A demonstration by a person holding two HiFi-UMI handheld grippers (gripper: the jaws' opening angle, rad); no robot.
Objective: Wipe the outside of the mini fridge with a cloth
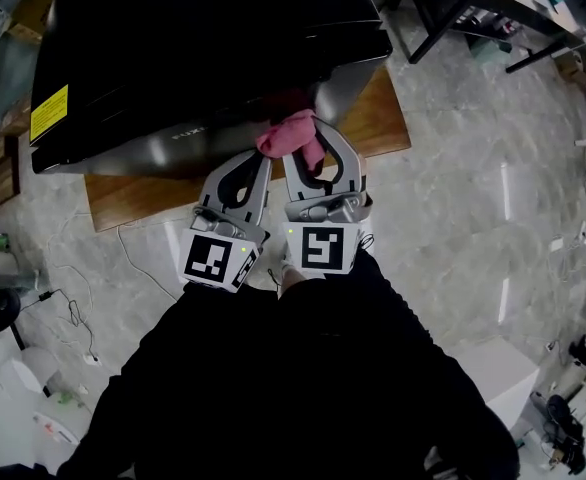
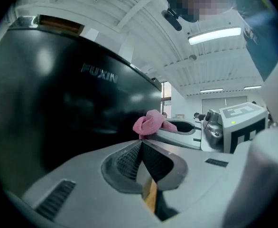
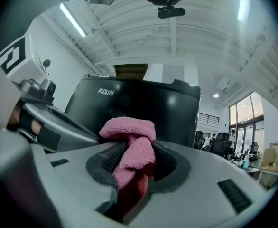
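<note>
A pink cloth (image 3: 129, 133) is gripped between the jaws of the right claw (image 3: 133, 148); its bunched end is seen just ahead of the tips, at the black fridge (image 1: 203, 48) front; the left claw (image 2: 140, 145), just beside, is clenched on nothing.

The person wears black clothing (image 1: 303, 388) with creased sleeves, which fills the lower middle of the head view. Above it, the left gripper (image 1: 261, 163) and right gripper (image 1: 315, 138) have pale grey, curved shells with dark oval cut-outs. Each ends in a white cube printed with black square markers, the left cube (image 1: 218, 259) and the right cube (image 1: 323, 249), and each cube has a small green light. In the gripper views the pads (image 2: 125, 161) are black and ribbed. Dark grilled slots (image 3: 231, 194) sit in the grey shells.
</note>
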